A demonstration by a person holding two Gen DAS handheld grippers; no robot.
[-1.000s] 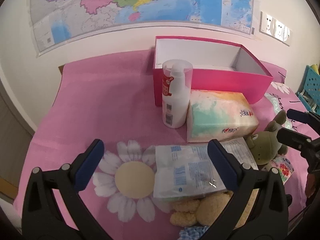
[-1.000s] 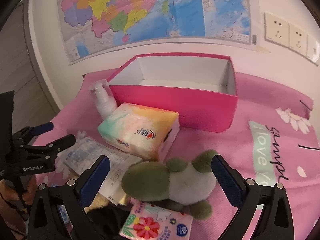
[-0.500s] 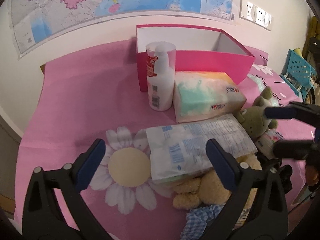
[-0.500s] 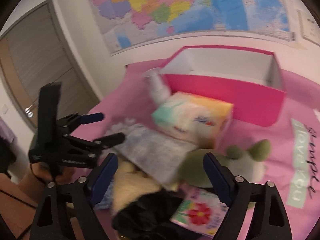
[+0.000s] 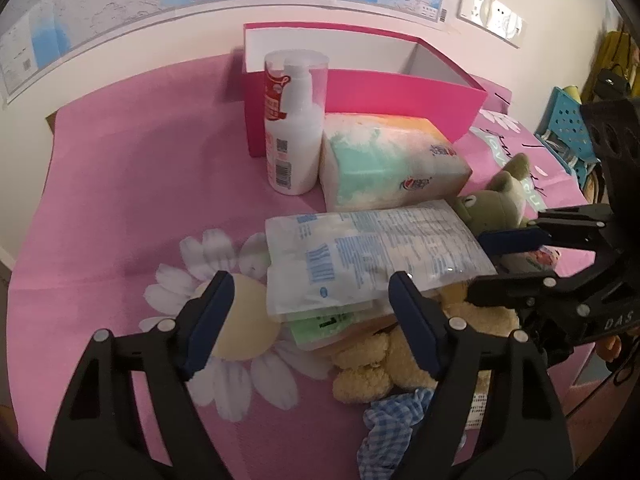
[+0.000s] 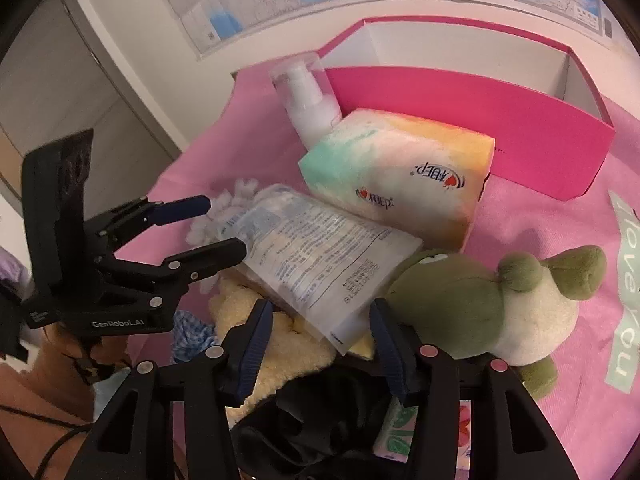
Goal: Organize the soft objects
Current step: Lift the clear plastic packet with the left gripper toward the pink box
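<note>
A clear plastic pack of wipes (image 5: 372, 252) lies on top of a tan plush bear (image 5: 400, 360) and a green-labelled pack. My left gripper (image 5: 308, 328) is open, its fingers either side of the pack's near end. My right gripper (image 6: 320, 340) is open around the pack's other end (image 6: 320, 264); it also shows in the left wrist view (image 5: 504, 264). A green plush toy (image 6: 492, 304) lies to the right. A pastel tissue pack (image 6: 400, 184) sits behind, against the open pink box (image 6: 480, 120).
A white pump bottle (image 5: 294, 120) stands left of the tissue pack. A floral tissue packet (image 6: 424, 428) and black fabric (image 6: 312, 420) lie under my right gripper. A blue checked cloth (image 5: 396, 420) lies near the bear. The pink cloth (image 5: 120, 184) covers the table.
Both grippers have moved in toward the wipes pack from opposite ends and narrowed their opening. The right gripper swung left over the pile.
</note>
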